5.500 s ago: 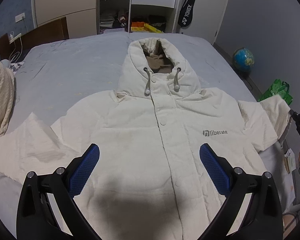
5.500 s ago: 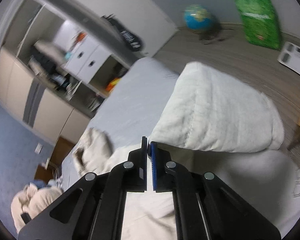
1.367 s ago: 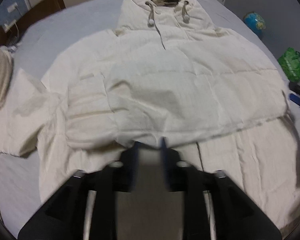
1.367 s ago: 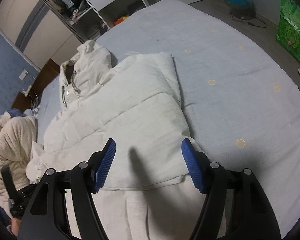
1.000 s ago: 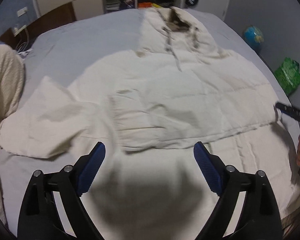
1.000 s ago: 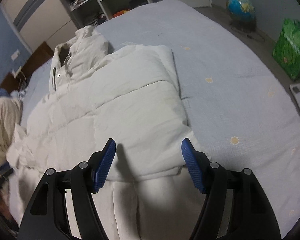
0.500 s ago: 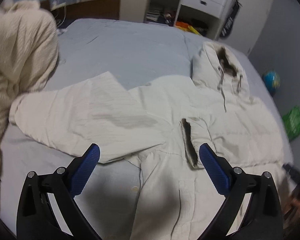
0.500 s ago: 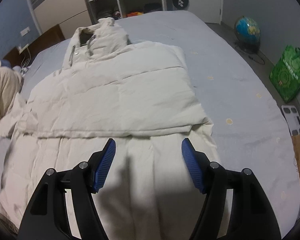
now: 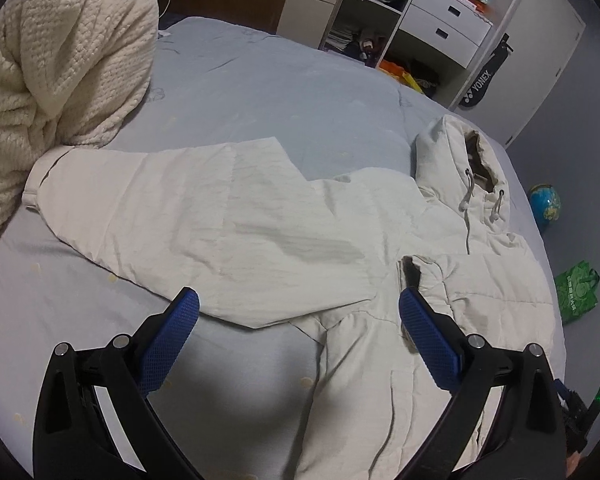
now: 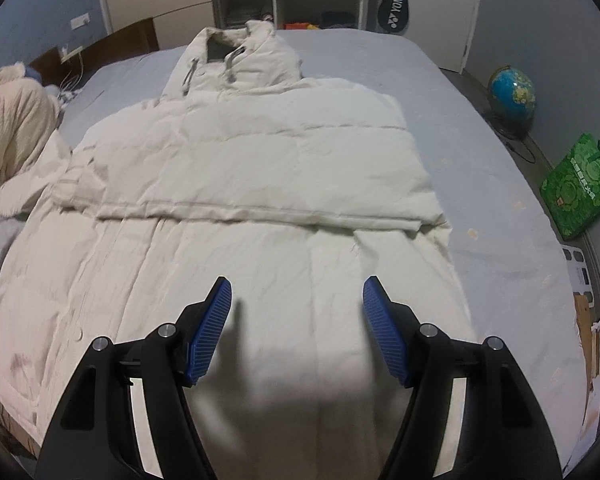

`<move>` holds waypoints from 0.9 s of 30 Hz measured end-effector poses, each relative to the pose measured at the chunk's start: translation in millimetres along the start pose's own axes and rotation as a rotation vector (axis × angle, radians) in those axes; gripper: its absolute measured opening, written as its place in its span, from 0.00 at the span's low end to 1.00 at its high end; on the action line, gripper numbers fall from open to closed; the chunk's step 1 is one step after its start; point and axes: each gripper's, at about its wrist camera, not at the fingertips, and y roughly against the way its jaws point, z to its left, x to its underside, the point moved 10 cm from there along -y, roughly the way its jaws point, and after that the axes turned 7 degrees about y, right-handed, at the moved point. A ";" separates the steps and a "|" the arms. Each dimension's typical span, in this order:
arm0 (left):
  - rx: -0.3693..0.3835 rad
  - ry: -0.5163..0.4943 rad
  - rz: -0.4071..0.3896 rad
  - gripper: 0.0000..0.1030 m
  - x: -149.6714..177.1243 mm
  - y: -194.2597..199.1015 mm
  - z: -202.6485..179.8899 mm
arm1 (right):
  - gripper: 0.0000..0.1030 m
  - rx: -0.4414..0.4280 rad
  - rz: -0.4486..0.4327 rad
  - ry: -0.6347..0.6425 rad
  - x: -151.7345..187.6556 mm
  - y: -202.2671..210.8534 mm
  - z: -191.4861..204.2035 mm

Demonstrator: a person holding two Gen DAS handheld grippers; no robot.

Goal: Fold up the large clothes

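A cream hooded jacket (image 10: 260, 168) lies front-up on the blue-grey bed (image 9: 280, 92), its hood (image 10: 236, 60) toward the shelves. One sleeve is folded flat across the chest, with its cuff (image 9: 412, 272) near the middle. The other sleeve (image 9: 172, 216) lies spread out to the side, its end by a knitted blanket. My left gripper (image 9: 298, 300) hovers open above the armpit of that spread sleeve, holding nothing. My right gripper (image 10: 297, 282) hovers open and empty over the lower front panel.
A cream knitted blanket (image 9: 60, 60) is heaped at the bed's left side. Beyond the bed stand open shelves and white drawers (image 9: 440, 20) and a hanging racket bag (image 10: 396, 8). On the floor to the right are a globe (image 10: 512, 92) and a green bag (image 10: 580, 188).
The far sleeve was folded across the chest. My left gripper let go of its cuff, opened wide and swung left over the spread sleeve. My right gripper drew back toward the hem.
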 end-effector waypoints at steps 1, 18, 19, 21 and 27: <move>-0.004 0.000 0.002 0.94 0.1 -0.9 3.1 | 0.63 -0.002 0.004 0.010 2.0 -0.2 4.2; 0.034 0.371 0.076 0.78 5.0 -38.4 117.8 | 0.63 -0.014 -0.012 0.061 7.1 8.2 27.0; 0.038 0.399 0.078 0.78 5.4 -39.9 122.1 | 0.63 -0.014 -0.011 0.063 7.0 8.0 27.3; 0.053 0.477 0.085 0.76 7.4 -45.5 136.8 | 0.63 -0.011 -0.011 0.069 6.8 7.6 27.8; 0.104 0.590 0.094 0.54 11.6 -63.3 162.1 | 0.63 -0.002 -0.005 0.060 6.4 4.6 25.2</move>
